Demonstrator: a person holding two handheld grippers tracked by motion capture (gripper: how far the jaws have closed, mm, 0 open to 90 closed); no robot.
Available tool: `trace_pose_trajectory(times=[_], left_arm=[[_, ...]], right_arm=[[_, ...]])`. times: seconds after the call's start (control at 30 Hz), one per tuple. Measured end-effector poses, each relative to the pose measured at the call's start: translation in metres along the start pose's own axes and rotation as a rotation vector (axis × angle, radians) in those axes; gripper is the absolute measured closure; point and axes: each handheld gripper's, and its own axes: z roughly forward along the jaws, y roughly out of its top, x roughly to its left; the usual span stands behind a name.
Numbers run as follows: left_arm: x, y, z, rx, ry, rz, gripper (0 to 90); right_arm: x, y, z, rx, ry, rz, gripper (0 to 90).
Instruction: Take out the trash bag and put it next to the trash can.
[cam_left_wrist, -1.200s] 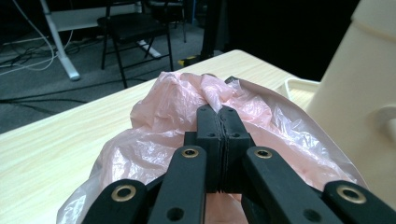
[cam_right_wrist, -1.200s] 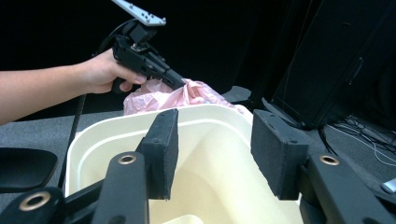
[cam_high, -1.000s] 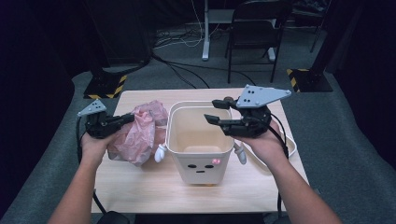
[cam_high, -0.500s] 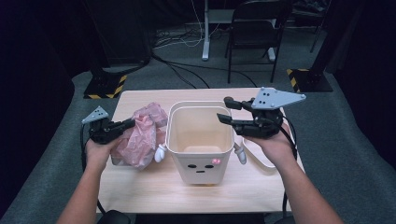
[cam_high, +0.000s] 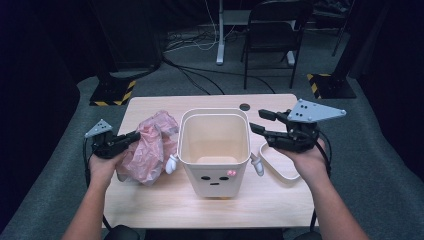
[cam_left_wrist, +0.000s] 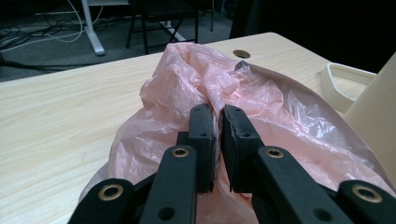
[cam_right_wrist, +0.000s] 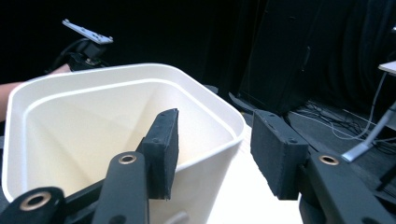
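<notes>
High view: a light wooden table (cam_high: 150, 202) is seen with a white bin (cam_high: 214, 150) standing upright near its middle, a small face printed on its front. A crumpled pink plastic bag (cam_high: 150, 147) lies on the table just left of the bin, and a shallow white lid (cam_high: 280, 162) lies to the bin's right. The bag's gathered fold is pinched by the left gripper (cam_left_wrist: 217, 128), whose jaws have just been easing apart with plastic between them. The right gripper (cam_right_wrist: 215, 154) is held released, its jaws straddling the bin's right wall without pressing on it.
</notes>
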Motion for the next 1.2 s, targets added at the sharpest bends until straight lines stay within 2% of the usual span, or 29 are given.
trace_pose_trajectory(times=[0.17,0.33,0.57,0.73,0.9,1.07,1.2], left_arm=[[0.003,-0.004,-0.004,-0.008,0.008,-0.009,81.5],[0.004,-0.006,-0.005,-0.007,0.019,-0.012,76.6],[0.003,-0.005,-0.008,-0.020,0.044,-0.005,58.0],[0.002,-0.004,-0.014,-0.058,0.051,-0.015,46.1],[-0.002,0.002,-0.020,-0.075,0.046,-0.012,44.3],[-0.007,0.007,-0.025,-0.085,0.042,-0.008,43.5],[-0.016,0.009,-0.027,-0.093,0.053,0.021,43.3]], right_arm=[[0.000,-0.014,-0.010,0.008,-0.028,0.001,50.6],[-0.002,-0.027,-0.018,0.010,-0.048,0.007,50.3],[-0.008,-0.040,-0.022,0.023,-0.075,0.022,50.2],[-0.009,-0.048,-0.021,0.037,-0.083,0.019,50.0],[-0.007,-0.053,-0.020,0.049,-0.085,0.002,49.9],[-0.007,-0.060,-0.019,0.051,-0.086,0.013,49.8],[-0.009,-0.068,-0.019,0.054,-0.096,0.027,49.8]])
